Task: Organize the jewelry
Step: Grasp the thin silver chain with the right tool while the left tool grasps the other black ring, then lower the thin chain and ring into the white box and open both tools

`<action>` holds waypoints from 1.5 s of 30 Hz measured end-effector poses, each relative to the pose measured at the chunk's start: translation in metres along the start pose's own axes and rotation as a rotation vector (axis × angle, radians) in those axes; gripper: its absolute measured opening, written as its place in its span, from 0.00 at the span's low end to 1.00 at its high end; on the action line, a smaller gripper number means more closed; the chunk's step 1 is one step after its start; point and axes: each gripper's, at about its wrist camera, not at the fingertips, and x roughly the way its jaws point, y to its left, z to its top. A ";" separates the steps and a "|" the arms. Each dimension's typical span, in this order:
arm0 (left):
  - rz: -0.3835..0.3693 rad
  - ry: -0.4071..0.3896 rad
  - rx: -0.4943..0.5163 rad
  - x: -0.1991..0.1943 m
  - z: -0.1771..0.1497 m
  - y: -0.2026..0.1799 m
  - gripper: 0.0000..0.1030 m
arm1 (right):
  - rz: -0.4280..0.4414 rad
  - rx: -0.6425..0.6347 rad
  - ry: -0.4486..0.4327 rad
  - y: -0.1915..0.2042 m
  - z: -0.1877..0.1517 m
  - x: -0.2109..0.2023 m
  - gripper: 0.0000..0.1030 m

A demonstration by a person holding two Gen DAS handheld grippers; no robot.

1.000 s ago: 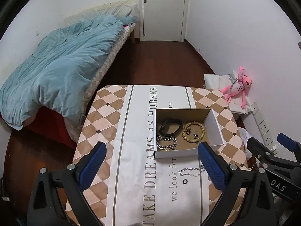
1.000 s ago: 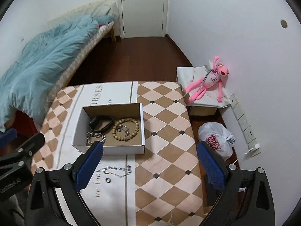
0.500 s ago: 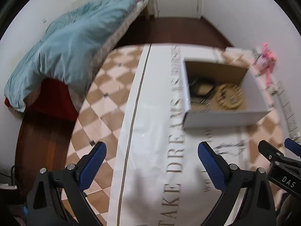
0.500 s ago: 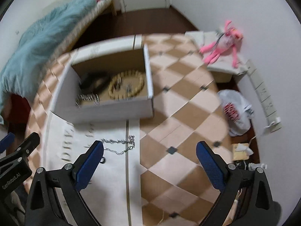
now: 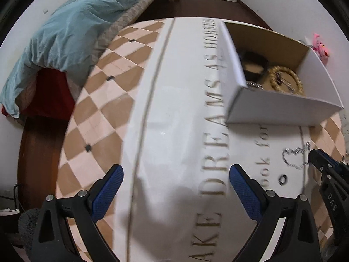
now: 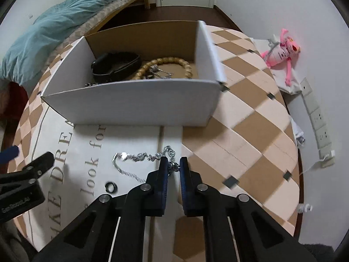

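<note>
A silver chain (image 6: 139, 157) lies on the tablecloth in front of a white cardboard box (image 6: 135, 102). My right gripper (image 6: 173, 166) is down at the chain's right end, its jaws nearly closed around a bead of the chain. A small dark ring (image 6: 110, 187) lies just left of it. The box holds a black band (image 6: 115, 65), a wooden bead bracelet (image 6: 168, 65) and silver pieces. My left gripper (image 5: 175, 180) is open and empty over the cloth, left of the box (image 5: 281, 109). The chain (image 5: 294, 156) and ring (image 5: 282, 179) also show at the right of the left wrist view.
The round table (image 6: 250, 131) has a checkered cloth with a white lettered runner (image 5: 174, 109). A bed with a teal duvet (image 5: 65, 26) stands left. A pink plush toy (image 6: 281, 50) lies on the floor at right by wall sockets (image 6: 318, 118).
Both grippers came down closer to the table. My right gripper went from wide open to nearly closed around the chain's right end. My left gripper stayed open.
</note>
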 end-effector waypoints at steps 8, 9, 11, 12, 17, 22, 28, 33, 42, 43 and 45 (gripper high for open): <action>-0.176 0.015 0.090 -0.006 -0.015 -0.060 0.96 | -0.011 0.136 -0.017 -0.061 -0.015 -0.029 0.10; -0.184 0.015 0.099 -0.006 -0.015 -0.065 0.95 | -0.015 0.142 -0.017 -0.064 -0.017 -0.030 0.10; -0.194 0.004 0.127 -0.007 -0.017 -0.078 0.90 | -0.024 0.152 -0.016 -0.071 -0.018 -0.029 0.10; -0.194 0.001 0.143 -0.007 -0.017 -0.084 0.80 | -0.023 0.157 -0.013 -0.072 -0.020 -0.029 0.10; -0.185 -0.033 0.200 -0.010 -0.019 -0.102 0.36 | -0.030 0.162 -0.005 -0.075 -0.024 -0.025 0.10; -0.192 -0.040 0.210 -0.013 -0.016 -0.106 0.09 | -0.024 0.166 -0.005 -0.073 -0.025 -0.023 0.10; -0.216 -0.046 0.207 -0.020 -0.015 -0.100 0.09 | 0.048 0.171 -0.040 -0.069 -0.016 -0.044 0.10; -0.270 -0.071 0.174 -0.049 0.002 -0.079 0.09 | 0.123 0.153 -0.094 -0.061 0.004 -0.079 0.10; -0.349 -0.143 0.141 -0.101 0.066 -0.045 0.09 | 0.241 0.099 -0.205 -0.049 0.070 -0.147 0.10; -0.356 -0.146 0.142 -0.103 0.076 -0.042 0.09 | 0.243 0.086 -0.212 -0.046 0.078 -0.150 0.10; -0.373 -0.150 0.135 -0.103 0.093 -0.039 0.09 | 0.247 0.060 -0.212 -0.038 0.097 -0.149 0.10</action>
